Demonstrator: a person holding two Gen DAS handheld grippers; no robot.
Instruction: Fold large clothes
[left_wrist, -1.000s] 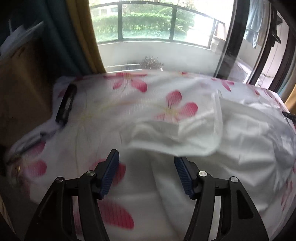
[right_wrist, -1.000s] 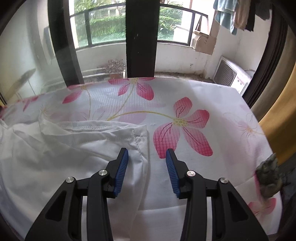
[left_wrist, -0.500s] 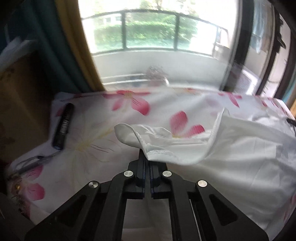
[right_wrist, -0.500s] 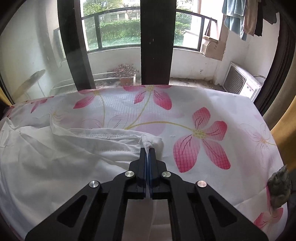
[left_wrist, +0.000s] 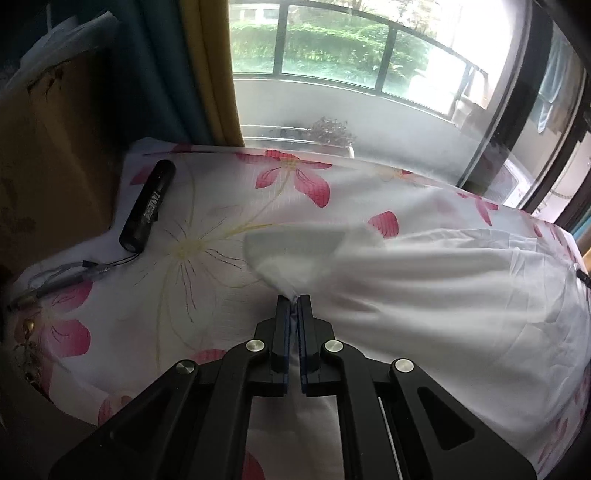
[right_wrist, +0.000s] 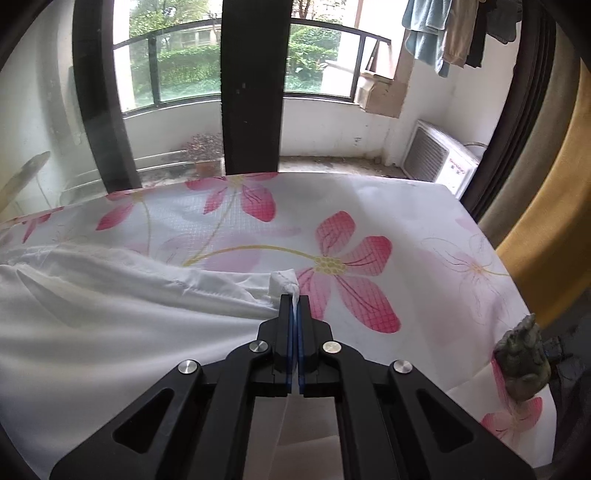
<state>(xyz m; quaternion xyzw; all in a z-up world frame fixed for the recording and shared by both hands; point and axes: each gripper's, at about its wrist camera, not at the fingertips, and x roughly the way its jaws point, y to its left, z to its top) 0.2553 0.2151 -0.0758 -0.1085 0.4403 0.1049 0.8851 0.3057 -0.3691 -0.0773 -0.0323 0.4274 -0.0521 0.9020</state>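
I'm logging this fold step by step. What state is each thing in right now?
left hand-held gripper: shut, pinching a corner of the garment.
right hand-held gripper: shut, pinching another corner.
white garment: unfolded, rumpled, lying on the cloth, corners gathered at the pads.
floral cloth: spread flat under the garment.
black flashlight: lying on its side on the cloth.

Both cameras sit just behind their own gripper fingers, looking forward and downward across the flowered tablecloth (left_wrist: 207, 258) toward the balcony window. The left wrist view faces the table's left end, close to a black flashlight (left_wrist: 147, 206) (beside a yellow curtain). The right wrist view faces the right end, near an air-conditioner unit (right_wrist: 439, 162). Both share the white garment (right_wrist: 110, 317) and the potted plant outside.
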